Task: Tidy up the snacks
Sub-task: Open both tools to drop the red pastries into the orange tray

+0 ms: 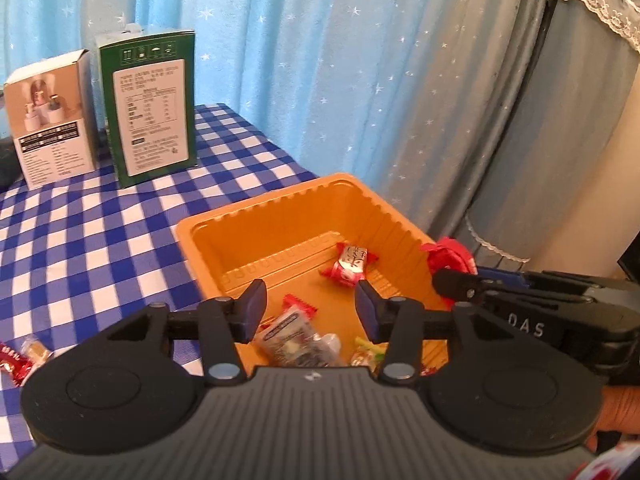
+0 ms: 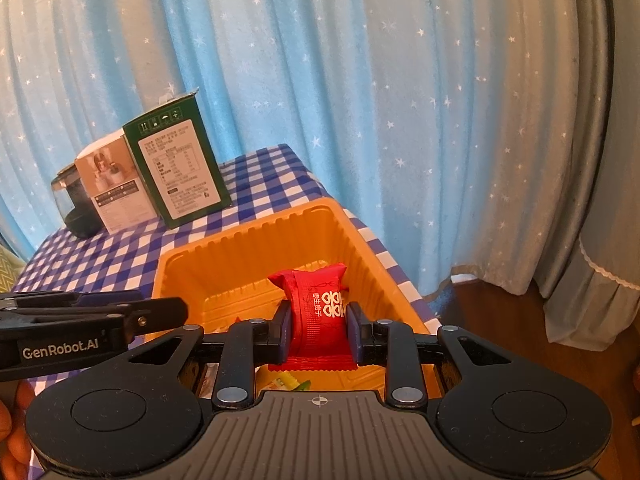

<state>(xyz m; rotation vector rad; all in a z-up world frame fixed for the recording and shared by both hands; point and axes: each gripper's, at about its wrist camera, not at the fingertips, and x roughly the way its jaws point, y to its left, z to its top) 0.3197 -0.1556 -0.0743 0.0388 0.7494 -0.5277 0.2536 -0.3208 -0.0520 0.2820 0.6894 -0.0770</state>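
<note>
The red snack packet point(image 2: 320, 312) is pinched between the fingers of the right gripper point(image 2: 319, 330), held tilted downward over the orange tray point(image 2: 256, 240) on the checkered counter point(image 2: 100, 256). The left gripper point(image 1: 310, 312) angles down over the same tray, fingers spread with nothing between them. Only the left wrist view shows wrapped candies point(image 1: 350, 264) on the tray floor and another candy point(image 1: 18, 362) lying on the counter.
</note>
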